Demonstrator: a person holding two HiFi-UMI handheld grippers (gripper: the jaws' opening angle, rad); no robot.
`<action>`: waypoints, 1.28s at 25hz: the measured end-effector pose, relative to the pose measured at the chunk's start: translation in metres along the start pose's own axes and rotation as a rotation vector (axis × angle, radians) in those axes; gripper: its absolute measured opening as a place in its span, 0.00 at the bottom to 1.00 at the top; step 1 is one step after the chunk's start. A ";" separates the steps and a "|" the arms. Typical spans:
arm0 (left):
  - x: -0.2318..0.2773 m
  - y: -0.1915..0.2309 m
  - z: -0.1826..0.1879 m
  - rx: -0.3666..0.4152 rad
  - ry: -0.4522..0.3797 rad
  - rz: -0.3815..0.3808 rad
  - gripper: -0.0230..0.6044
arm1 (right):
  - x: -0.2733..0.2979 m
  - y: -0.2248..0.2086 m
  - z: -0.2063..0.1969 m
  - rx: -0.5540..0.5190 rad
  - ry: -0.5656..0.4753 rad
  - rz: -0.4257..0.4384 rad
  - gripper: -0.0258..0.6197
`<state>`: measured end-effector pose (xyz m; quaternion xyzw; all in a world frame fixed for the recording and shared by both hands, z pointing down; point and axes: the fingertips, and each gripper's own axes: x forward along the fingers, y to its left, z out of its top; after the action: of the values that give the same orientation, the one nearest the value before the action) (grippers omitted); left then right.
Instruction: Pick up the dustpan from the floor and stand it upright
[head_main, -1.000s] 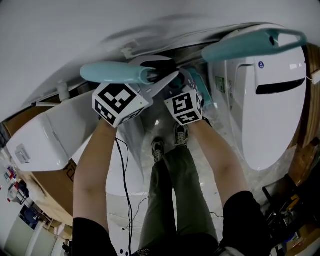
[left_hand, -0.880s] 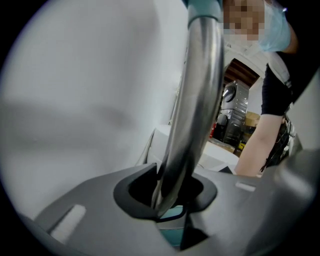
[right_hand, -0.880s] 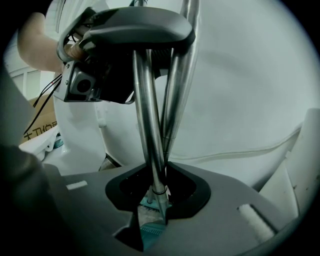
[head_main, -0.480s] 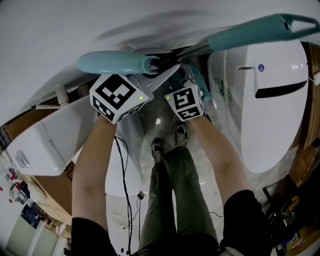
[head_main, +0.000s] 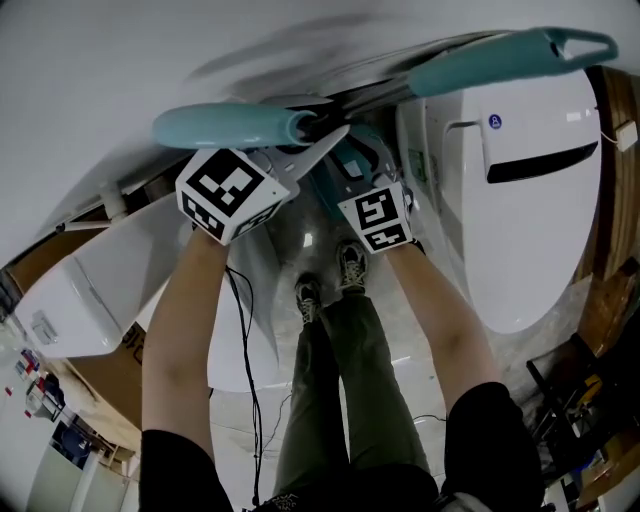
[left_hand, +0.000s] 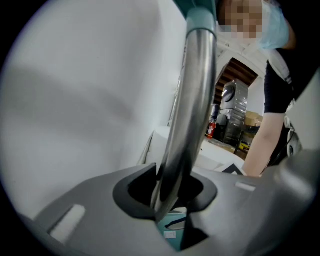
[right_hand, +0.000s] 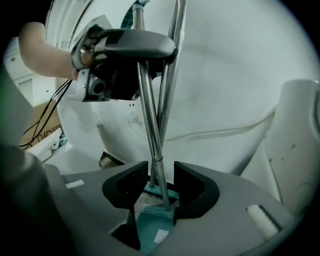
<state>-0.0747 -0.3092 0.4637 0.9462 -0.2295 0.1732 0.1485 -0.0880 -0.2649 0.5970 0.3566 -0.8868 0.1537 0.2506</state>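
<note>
Right gripper view shows you the whole dustpan (right_hand: 151, 229). It is a long-handled one, and I judge it light but awkward to steer, because the scoop is far from any grip. Its pole (right_hand: 149, 125) looks like stiff, smooth metal, probably slippery, so take hold high, near the teal handle (head_main: 225, 127). There the left gripper (left_hand: 172, 192) is pinching the pole, at centre of its own view. The right gripper (right_hand: 162, 184) has just been opening its jaws. They stand spread, with the pole between them and not pressed. The plastic scoop sits at bottom centre of that view, just under the jaws, with its comb edge facing up. A broom (right_hand: 150, 188) stands close behind it. Whether the two touch, I cannot tell.
</note>
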 end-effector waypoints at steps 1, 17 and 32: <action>0.001 -0.001 0.000 -0.004 -0.001 0.000 0.27 | -0.007 0.000 -0.003 0.010 0.003 -0.007 0.26; -0.001 -0.034 -0.012 -0.016 0.038 -0.007 0.28 | -0.118 0.006 -0.025 0.158 -0.005 -0.154 0.26; -0.010 -0.033 -0.019 -0.100 0.056 0.092 0.37 | -0.166 -0.015 0.071 0.150 -0.201 -0.229 0.26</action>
<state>-0.0723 -0.2704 0.4705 0.9208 -0.2767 0.1944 0.1941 0.0017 -0.2158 0.4476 0.4867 -0.8470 0.1533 0.1490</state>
